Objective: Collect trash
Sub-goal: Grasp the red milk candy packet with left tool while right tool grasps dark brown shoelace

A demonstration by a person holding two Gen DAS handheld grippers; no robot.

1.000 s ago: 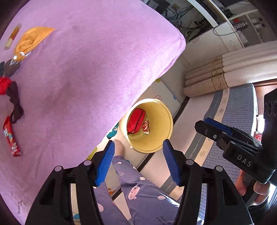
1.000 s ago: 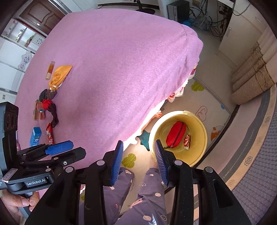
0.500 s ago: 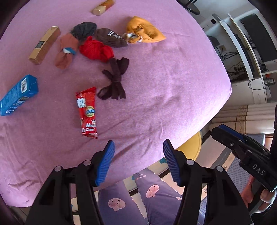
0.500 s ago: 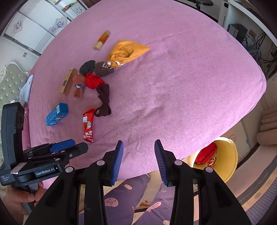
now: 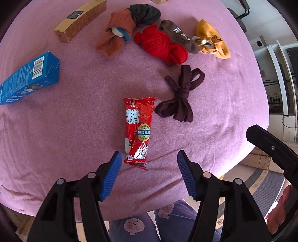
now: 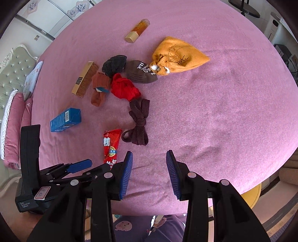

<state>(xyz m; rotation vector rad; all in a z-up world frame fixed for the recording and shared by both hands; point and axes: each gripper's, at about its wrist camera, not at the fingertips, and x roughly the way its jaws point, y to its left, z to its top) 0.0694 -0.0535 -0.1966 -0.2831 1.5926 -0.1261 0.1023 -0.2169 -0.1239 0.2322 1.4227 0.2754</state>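
Note:
A red candy wrapper (image 5: 138,130) lies flat on the purple bedspread (image 5: 214,115), its near end just past my left fingertips. My left gripper (image 5: 148,160) hangs over that end with its jaws opening and nothing between the blue pads. In the right wrist view the same wrapper (image 6: 111,147) sits left of my right gripper (image 6: 149,158), which is open and empty above bare cloth. A blue carton (image 5: 28,78) and a tan box (image 5: 80,20) lie further left. The yellow bin (image 6: 251,195) peeks out below the bed's edge.
Several rolled socks lie behind the wrapper: a dark brown knotted pair (image 5: 178,96), a red one (image 5: 162,44), rust (image 5: 115,39), grey (image 5: 145,12), and an orange pouch (image 5: 212,39). A small amber bottle (image 6: 137,30) lies at the back. A person's patterned trousers (image 5: 149,223) show below.
Both grippers swung from over the floor and the yellow bin onto the bed. The red wrapper now lies right in front of the left gripper, whose jaws stand a little wider.

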